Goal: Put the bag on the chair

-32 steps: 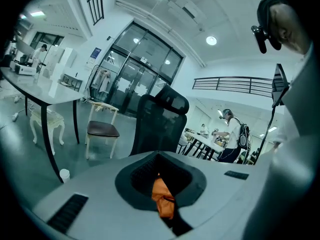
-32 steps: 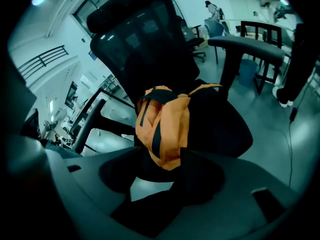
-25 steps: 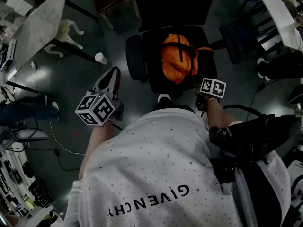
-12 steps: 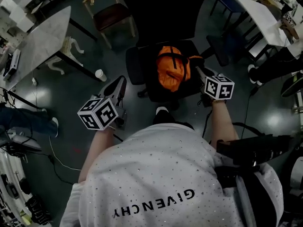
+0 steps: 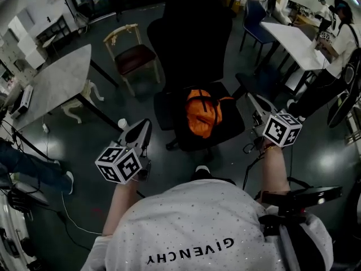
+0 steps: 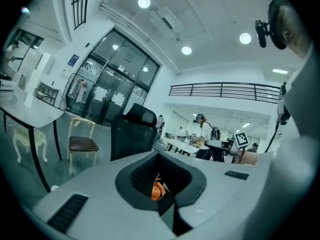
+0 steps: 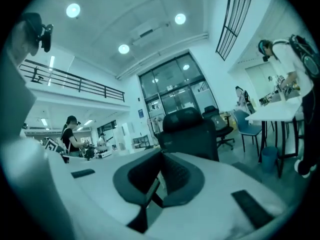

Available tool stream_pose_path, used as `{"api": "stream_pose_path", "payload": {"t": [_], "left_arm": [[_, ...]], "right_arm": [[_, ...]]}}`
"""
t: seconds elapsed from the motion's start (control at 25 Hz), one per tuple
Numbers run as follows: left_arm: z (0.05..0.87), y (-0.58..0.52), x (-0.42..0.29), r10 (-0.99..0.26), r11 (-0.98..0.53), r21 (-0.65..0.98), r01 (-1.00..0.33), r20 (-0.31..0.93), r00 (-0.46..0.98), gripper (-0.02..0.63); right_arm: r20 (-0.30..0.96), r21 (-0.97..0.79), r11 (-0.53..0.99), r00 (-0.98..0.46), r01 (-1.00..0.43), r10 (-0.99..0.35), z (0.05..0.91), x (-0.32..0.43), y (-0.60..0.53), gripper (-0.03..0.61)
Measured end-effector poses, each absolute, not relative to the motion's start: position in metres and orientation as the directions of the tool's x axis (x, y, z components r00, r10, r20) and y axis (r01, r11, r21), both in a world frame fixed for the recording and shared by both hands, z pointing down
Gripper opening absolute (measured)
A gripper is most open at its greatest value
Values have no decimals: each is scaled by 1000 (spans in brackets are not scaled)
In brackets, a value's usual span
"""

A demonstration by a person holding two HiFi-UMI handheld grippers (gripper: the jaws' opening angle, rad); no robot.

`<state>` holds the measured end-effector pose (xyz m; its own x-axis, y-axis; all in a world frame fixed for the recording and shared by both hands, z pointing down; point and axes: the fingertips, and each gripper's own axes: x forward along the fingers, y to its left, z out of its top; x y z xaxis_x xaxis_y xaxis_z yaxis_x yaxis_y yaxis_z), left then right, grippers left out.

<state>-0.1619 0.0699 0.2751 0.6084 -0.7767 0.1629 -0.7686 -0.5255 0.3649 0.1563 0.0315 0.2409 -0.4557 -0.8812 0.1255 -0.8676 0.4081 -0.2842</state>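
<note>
The orange bag (image 5: 203, 113) with black straps lies on the seat of the black office chair (image 5: 189, 38), in the middle of the head view. My right gripper (image 5: 252, 100) hangs to the right of the seat, apart from the bag, its jaws shut with nothing between them (image 7: 159, 179). To the left of the chair, my left gripper (image 5: 142, 130) is also shut and empty (image 6: 161, 181). A scrap of the bag (image 6: 158, 190) shows through the gap in the left gripper's jaws. The chair's back (image 7: 187, 131) fills the middle of the right gripper view.
A wooden chair with a dark red seat (image 5: 132, 55) and a grey table (image 5: 53, 89) stand at the left. A paper cup (image 5: 122, 123) sits on the floor by the left gripper. At the right are a white table (image 5: 293, 38), a blue chair (image 5: 255, 18) and a person (image 5: 338, 38).
My right gripper has let go of the bag, drawn back to the right and shut. The bag stays on the seat. The head view has lifted and shows more of the room.
</note>
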Motion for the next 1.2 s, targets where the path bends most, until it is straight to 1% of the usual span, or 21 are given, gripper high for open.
{"api": "stream_pose_path", "payload": {"t": [0.12, 0.24, 0.4, 0.56, 0.68, 0.88, 1.08, 1.2], "left_arm": [[250, 71, -153, -755, -596, 307, -742, 99, 648, 0], [241, 77, -138, -724, -650, 249, -718, 82, 685, 0], [240, 93, -117, -715, -662, 219, -717, 101, 691, 0], [238, 113, -106, -740, -634, 217, -742, 109, 664, 0], [227, 122, -92, -768, -606, 241, -758, 70, 636, 0], [200, 142, -57, -802, -588, 236, -774, -49, 595, 0], [208, 170, -14, -802, -586, 235, -775, -31, 597, 0], [199, 189, 6, -803, -589, 215, -779, -45, 595, 0]], "right_arm": [[34, -225, 401, -419, -888, -908, 205, 168, 37, 2], [4, -209, 405, -415, -890, -910, 192, 171, 43, 2], [34, -157, 425, -435, -892, -900, 182, 178, 58, 2], [80, -133, 433, -445, -892, -892, 183, 198, 82, 2], [106, -135, 459, -473, -878, -874, 186, 218, 101, 2], [121, -86, 497, -504, -863, -855, 186, 245, 126, 2], [120, -98, 539, -548, -836, -828, 197, 268, 155, 2], [118, -95, 556, -564, -826, -817, 199, 282, 174, 2]]}}
